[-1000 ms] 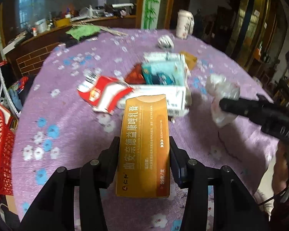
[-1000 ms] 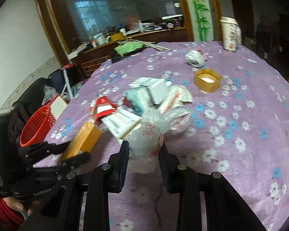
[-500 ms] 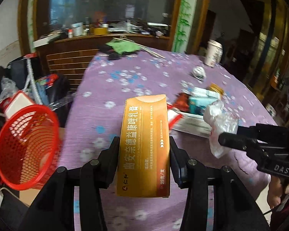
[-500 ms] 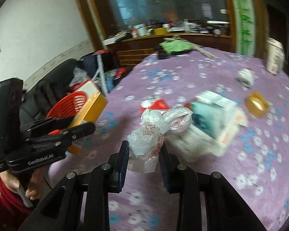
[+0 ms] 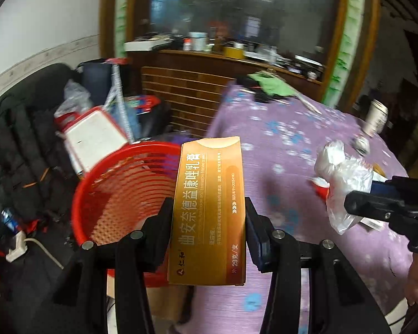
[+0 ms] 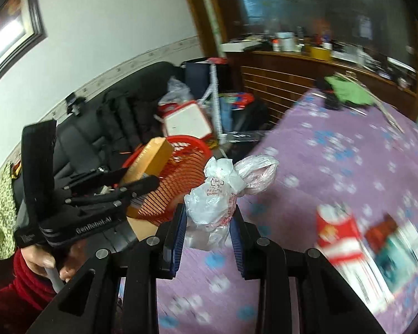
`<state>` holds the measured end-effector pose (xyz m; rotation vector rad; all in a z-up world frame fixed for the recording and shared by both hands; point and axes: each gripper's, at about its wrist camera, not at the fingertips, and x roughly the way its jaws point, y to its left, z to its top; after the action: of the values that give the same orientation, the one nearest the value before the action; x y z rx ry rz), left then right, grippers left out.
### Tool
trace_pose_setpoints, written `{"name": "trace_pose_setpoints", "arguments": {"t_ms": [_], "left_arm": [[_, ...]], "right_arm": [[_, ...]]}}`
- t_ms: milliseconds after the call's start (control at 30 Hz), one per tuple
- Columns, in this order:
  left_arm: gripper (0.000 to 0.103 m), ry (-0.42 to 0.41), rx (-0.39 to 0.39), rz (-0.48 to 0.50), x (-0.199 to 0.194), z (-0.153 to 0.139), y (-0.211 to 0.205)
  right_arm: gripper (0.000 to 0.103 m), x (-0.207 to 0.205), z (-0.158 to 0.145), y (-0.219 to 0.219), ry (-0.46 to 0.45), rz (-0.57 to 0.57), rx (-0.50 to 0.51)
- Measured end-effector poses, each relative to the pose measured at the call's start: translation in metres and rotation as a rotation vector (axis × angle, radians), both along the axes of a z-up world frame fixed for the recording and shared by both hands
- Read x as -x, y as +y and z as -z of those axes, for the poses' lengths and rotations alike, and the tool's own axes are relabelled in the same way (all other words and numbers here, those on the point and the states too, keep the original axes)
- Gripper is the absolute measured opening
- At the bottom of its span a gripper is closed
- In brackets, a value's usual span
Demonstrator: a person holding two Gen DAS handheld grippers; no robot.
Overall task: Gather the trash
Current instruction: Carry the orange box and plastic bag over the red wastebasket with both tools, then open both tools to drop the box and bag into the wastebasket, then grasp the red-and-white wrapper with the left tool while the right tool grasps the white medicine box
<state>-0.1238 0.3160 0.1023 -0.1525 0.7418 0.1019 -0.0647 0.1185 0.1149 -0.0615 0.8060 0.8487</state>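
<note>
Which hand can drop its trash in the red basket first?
Probably the left. The left gripper holds the orange box right by the red basket, its tip near the rim. The right gripper, holding the plastic bag, is over the purple table.

The lower end of the orange box (image 5: pixel 209 211) lies between the fingers (image 5: pixel 161 236) of the left gripper (image 5: pixel 207 239), which cover its side edges; the box in turn hides part of the red basket (image 5: pixel 117 192) behind it. In the right wrist view the basket (image 6: pixel 181 178) is half covered by the same box and gripper. The bottom of the plastic bag (image 6: pixel 217 194) sinks out of sight between the fingers (image 6: pixel 178 231) of the right gripper (image 6: pixel 209 236). The packets (image 6: pixel 370 242) on the desk (image 6: pixel 348 153) are smeared by motion blur, their print unreadable, and run off the right edge. Things on the far shelf (image 5: pixel 237 50) are too small to tell apart. The hand (image 6: pixel 50 261) is largely hidden by the left gripper's handle.
</note>
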Motion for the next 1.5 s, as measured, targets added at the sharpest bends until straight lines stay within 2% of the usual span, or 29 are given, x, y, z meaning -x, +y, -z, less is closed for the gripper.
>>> {"name": "trace_pose_setpoints", "arguments": {"t_ms": [300, 333, 367, 400, 467, 667, 900, 1200, 1400, 1500], "left_arm": [[0.046, 0.03, 0.002, -0.117, -0.002, 0.012, 0.06], [0.05, 0.033, 0.005, -0.127, -0.003, 0.014, 0.064], [0.061, 0.04, 0.015, -0.141, -0.004, 0.015, 0.069], [0.065, 0.038, 0.027, -0.152, -0.006, 0.015, 0.073], [0.066, 0.029, 0.041, -0.155, -0.005, 0.014, 0.076], [0.067, 0.006, 0.024, -0.099, -0.003, 0.009, 0.054], [0.071, 0.002, 0.023, 0.057, -0.005, 0.008, -0.026], [0.072, 0.072, -0.025, 0.267, -0.02, 0.028, -0.137], [0.072, 0.112, -0.053, 0.357, -0.031, 0.038, -0.184], [0.072, 0.127, -0.068, 0.385, -0.035, 0.041, -0.199]], "right_arm": [[0.037, -0.03, 0.005, 0.09, 0.06, -0.105, -0.029], [0.043, -0.033, 0.006, 0.097, 0.068, -0.115, -0.035], [0.047, -0.036, 0.008, 0.105, 0.06, -0.124, -0.04], [0.053, -0.038, 0.008, 0.108, 0.041, -0.107, -0.03], [0.053, -0.042, 0.009, 0.105, 0.035, -0.079, -0.029], [0.053, -0.039, 0.013, 0.051, 0.054, -0.025, -0.052], [0.053, -0.013, 0.023, -0.041, 0.074, 0.071, -0.097], [0.054, 0.005, 0.036, -0.153, 0.069, 0.264, -0.113], [0.054, 0.002, 0.051, -0.206, 0.075, 0.376, -0.089], [0.054, -0.005, 0.065, -0.218, 0.106, 0.386, -0.071]]}}
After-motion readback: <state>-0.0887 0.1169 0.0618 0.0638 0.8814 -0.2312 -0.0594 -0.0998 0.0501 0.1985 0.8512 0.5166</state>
